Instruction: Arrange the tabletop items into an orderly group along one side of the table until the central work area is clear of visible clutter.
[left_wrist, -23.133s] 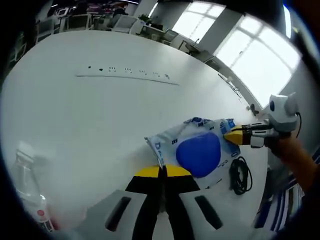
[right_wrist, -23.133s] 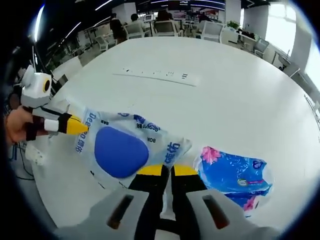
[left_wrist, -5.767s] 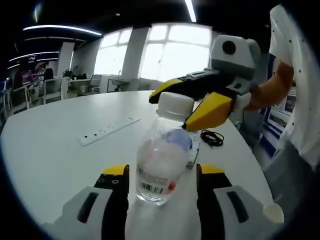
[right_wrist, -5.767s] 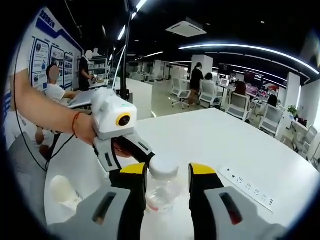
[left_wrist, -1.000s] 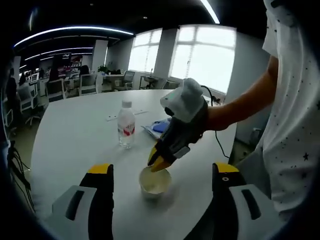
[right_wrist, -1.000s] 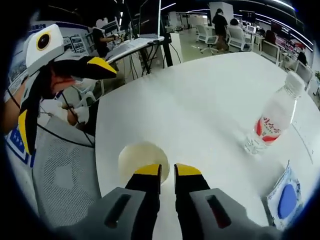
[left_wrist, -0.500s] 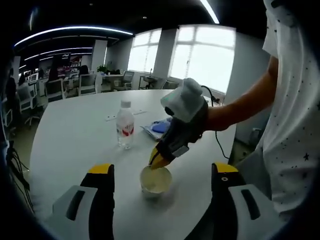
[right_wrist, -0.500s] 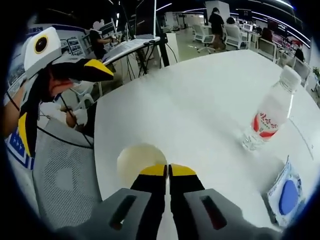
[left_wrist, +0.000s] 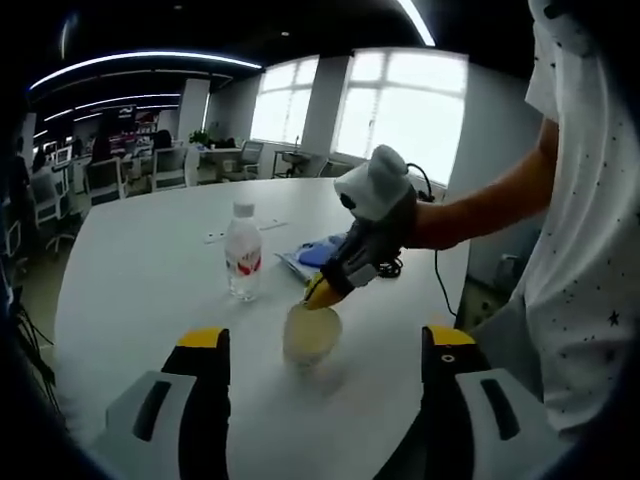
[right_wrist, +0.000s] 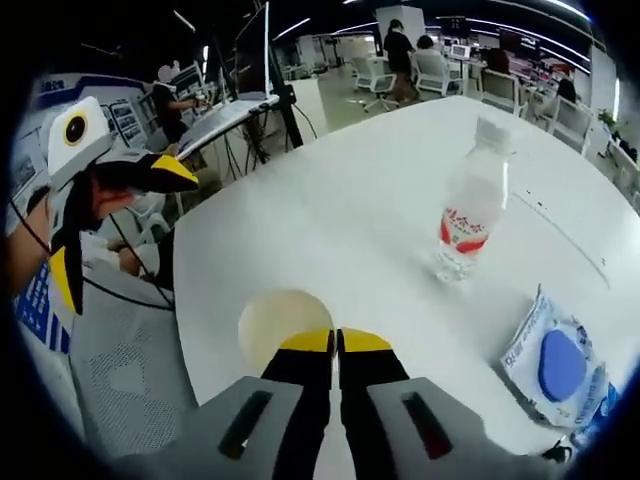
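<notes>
Your right gripper (right_wrist: 336, 342) has its jaws closed on the rim of the paper cup (right_wrist: 282, 323). Your left gripper (left_wrist: 325, 345) is wide open and empty; its view shows the cup lifted off the table (left_wrist: 140, 280), beside the bottle (left_wrist: 242, 254).

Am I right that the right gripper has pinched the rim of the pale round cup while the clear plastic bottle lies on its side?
Not quite: the clear plastic bottle stands upright, as the right gripper view shows. The right gripper does pinch the pale round cup by its rim.
</notes>
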